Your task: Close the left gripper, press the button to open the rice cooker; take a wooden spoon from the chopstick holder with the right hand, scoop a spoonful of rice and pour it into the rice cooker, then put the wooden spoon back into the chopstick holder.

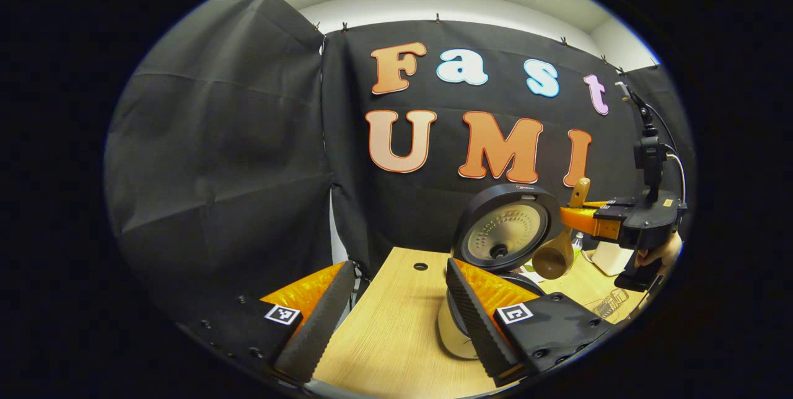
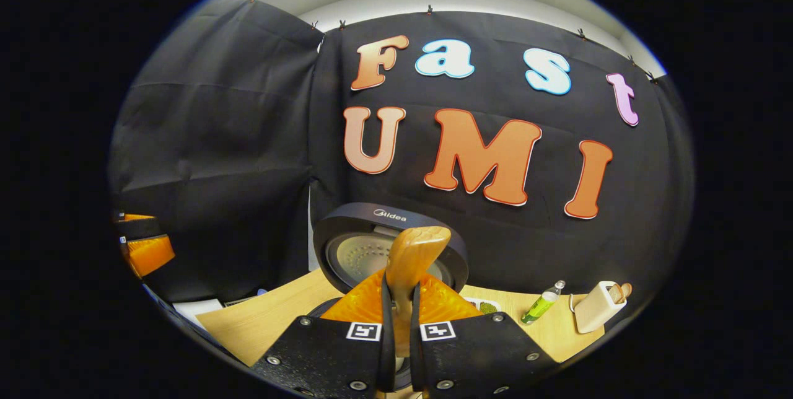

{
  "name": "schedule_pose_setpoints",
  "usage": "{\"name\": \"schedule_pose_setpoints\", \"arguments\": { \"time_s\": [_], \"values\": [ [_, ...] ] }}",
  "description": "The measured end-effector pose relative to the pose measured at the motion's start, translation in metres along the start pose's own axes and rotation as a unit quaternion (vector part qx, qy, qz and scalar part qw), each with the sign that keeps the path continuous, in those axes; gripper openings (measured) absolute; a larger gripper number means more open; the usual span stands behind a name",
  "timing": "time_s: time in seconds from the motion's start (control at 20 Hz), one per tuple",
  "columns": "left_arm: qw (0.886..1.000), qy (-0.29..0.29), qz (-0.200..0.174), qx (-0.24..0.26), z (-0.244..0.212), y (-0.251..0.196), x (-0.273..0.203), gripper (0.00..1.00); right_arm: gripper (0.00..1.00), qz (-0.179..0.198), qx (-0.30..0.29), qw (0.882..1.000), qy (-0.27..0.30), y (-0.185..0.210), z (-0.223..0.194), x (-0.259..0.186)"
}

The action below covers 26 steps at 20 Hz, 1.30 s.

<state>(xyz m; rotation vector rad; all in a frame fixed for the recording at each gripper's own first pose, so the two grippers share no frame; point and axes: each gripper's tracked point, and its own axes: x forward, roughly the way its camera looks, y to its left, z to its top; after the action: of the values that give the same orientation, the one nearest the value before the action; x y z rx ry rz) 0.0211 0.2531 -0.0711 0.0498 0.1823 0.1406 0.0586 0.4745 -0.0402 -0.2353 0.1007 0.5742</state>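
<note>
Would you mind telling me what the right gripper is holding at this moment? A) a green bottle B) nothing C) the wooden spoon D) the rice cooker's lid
C: in the right gripper view the right gripper has both fingers pressed on the handle of the wooden spoon, and the left gripper view shows its bowl hanging beside the rice cooker's raised lid.

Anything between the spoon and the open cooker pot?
Nothing visible. In the left gripper view the wooden spoon, held in the right tongs, hangs beside the raised lid, and the rice cooker is open. The left tongs are off to the side.
</note>
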Motion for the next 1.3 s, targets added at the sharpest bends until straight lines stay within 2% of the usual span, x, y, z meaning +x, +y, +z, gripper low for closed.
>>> {"name": "schedule_pose_setpoints", "arguments": {
  "time_s": [0.15, 0.3, 0.55, 0.8, 1.0, 1.1, 1.3],
  "values": [
    [1.000, 0.000, -0.002, -0.002, 0.001, -0.002, -0.003, 0.97, 0.09, 0.001, 0.020, 1.000, 0.006, 0.000, -0.005, -0.002],
    [1.000, -0.004, -0.001, 0.001, 0.005, -0.001, -0.005, 0.97, 0.09, 0.001, 0.070, 0.998, 0.005, -0.010, -0.001, -0.007],
    [1.000, -0.011, -0.007, -0.006, 0.012, -0.013, -0.006, 0.97, 0.08, -0.015, 0.134, 0.991, -0.014, -0.052, 0.025, -0.031],
    [1.000, -0.015, -0.013, 0.001, 0.014, -0.030, -0.001, 0.99, 0.09, -0.068, 0.158, 0.984, -0.036, -0.125, 0.035, -0.068],
    [1.000, -0.020, -0.016, 0.000, 0.020, -0.047, 0.004, 1.00, 0.08, -0.123, 0.169, 0.977, -0.042, -0.193, 0.029, -0.107],
    [1.000, -0.024, -0.016, -0.002, 0.024, -0.055, 0.006, 0.97, 0.08, -0.154, 0.173, 0.972, -0.040, -0.229, 0.017, -0.127],
    [1.000, -0.026, -0.016, -0.002, 0.026, -0.075, 0.009, 0.99, 0.09, -0.210, 0.189, 0.959, -0.023, -0.288, -0.019, -0.158]
  ]
}}
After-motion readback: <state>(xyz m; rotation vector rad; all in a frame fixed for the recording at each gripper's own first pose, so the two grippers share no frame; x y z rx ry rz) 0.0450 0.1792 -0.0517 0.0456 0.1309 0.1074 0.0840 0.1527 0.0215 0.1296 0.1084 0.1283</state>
